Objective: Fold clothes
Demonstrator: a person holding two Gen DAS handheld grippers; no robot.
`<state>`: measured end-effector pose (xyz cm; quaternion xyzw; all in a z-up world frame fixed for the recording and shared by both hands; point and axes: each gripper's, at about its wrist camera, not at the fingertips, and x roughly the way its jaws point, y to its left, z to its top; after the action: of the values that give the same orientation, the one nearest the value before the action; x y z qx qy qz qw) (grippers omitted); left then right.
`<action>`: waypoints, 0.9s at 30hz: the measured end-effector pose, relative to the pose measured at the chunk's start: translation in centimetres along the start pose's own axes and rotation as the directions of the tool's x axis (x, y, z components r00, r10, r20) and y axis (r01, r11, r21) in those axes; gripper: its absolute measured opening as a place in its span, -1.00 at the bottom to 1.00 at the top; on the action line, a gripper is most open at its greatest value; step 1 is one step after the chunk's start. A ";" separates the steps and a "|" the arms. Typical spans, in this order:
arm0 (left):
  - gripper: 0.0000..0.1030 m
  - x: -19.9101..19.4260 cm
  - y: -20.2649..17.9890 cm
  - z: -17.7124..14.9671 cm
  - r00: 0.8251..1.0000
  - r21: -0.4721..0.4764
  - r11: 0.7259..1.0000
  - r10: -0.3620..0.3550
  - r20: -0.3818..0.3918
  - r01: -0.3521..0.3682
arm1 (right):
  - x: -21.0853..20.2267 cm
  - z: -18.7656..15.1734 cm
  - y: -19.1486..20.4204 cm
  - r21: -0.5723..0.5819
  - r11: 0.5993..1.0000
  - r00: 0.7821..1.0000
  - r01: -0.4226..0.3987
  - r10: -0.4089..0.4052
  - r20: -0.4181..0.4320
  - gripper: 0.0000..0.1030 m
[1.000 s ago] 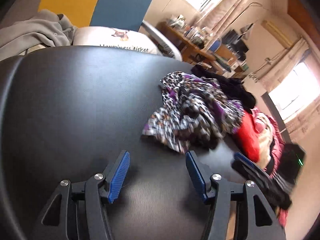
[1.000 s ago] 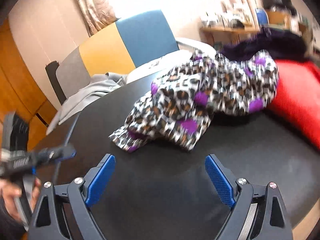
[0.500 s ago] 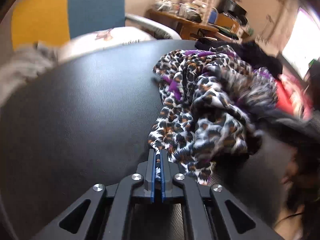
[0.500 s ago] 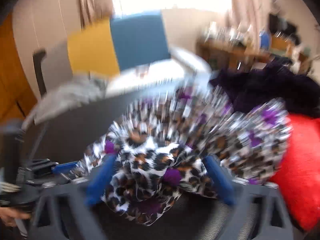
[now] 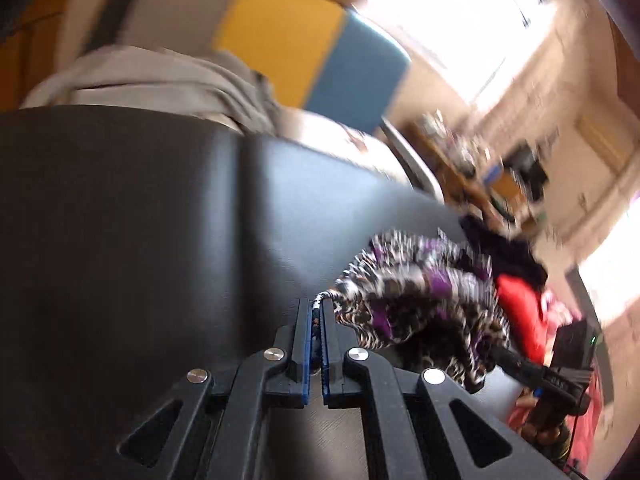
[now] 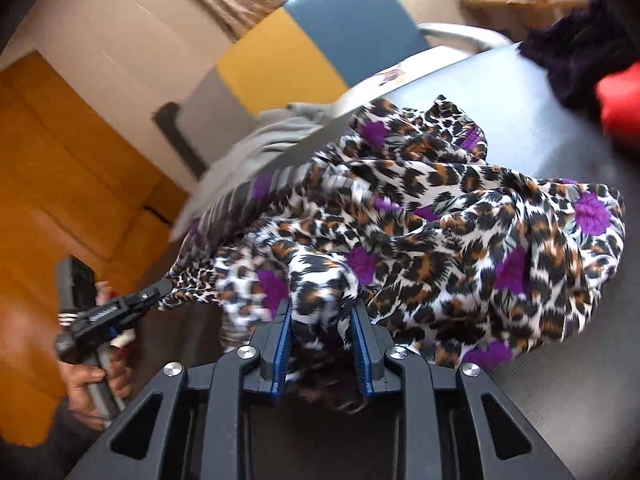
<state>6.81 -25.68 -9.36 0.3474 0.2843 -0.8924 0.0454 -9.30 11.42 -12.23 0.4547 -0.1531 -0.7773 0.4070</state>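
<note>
My left gripper (image 5: 316, 320) pinched the leopard-print garment's (image 6: 440, 232) edge, my right gripper (image 6: 322, 320) clamped a bunch; it hung crumpled, unfolded.

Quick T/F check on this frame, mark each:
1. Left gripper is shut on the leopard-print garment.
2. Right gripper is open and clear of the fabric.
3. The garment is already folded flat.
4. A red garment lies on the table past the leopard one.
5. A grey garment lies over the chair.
1. True. The left gripper pinches a thin edge of the leopard-print garment.
2. False. The right gripper has a bunched fold of the garment clamped between its fingers.
3. False. It is crumpled in a heap on the black table.
4. True. The red garment lies beyond it.
5. True. The grey garment lies over the chair behind the table.
</note>
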 end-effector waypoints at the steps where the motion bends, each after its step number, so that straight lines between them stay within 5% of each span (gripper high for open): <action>1: -0.96 -2.5 1.8 -0.5 0.999 -0.033 0.999 0.016 0.035 -0.015 | -0.1 -0.4 0.6 0.003 0.999 0.999 -0.034 0.034 -0.008 -0.42; 4: -0.96 -7.8 6.0 -2.4 0.993 -0.085 0.994 0.078 0.087 -0.071 | -0.4 -1.7 2.3 0.013 0.993 0.993 -0.117 0.118 -0.033 -0.18; 7: -0.96 -11.7 9.7 -4.7 0.983 -0.137 0.981 0.154 0.099 -0.140 | -0.2 -2.9 3.6 0.003 0.996 0.993 -0.088 0.088 -0.078 0.16; 11: -0.92 -13.1 13.1 -7.9 0.965 -0.166 0.954 0.259 0.028 -0.251 | 0.4 -4.3 4.5 0.008 0.999 0.993 -0.043 0.043 -0.106 0.33; 16: -0.77 -15.0 15.4 -11.2 0.969 -0.272 0.934 0.245 0.021 -0.231 | 0.5 -6.9 3.7 0.040 0.999 0.996 0.006 -0.002 -0.090 0.62; 19: -0.69 -16.1 15.5 -11.7 0.952 -0.265 0.920 0.305 0.013 -0.290 | 1.0 -5.9 3.2 0.053 0.996 0.997 0.068 -0.065 -0.051 0.90; 25: -0.51 -19.4 15.9 -12.6 0.913 -0.240 0.895 0.402 0.063 -0.377 | 4.1 -4.3 2.1 0.087 0.988 0.991 0.129 -0.125 -0.054 0.90; 27: -0.41 -19.0 14.8 -11.9 0.920 -0.193 0.911 0.385 0.077 -0.365 | 5.4 -3.9 2.4 0.069 0.989 0.991 0.129 -0.125 -0.051 0.91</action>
<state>32.35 -33.82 -11.29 0.3388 0.2862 -0.8569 0.2626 -6.22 6.24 -16.06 0.4960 -0.1423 -0.7848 0.3433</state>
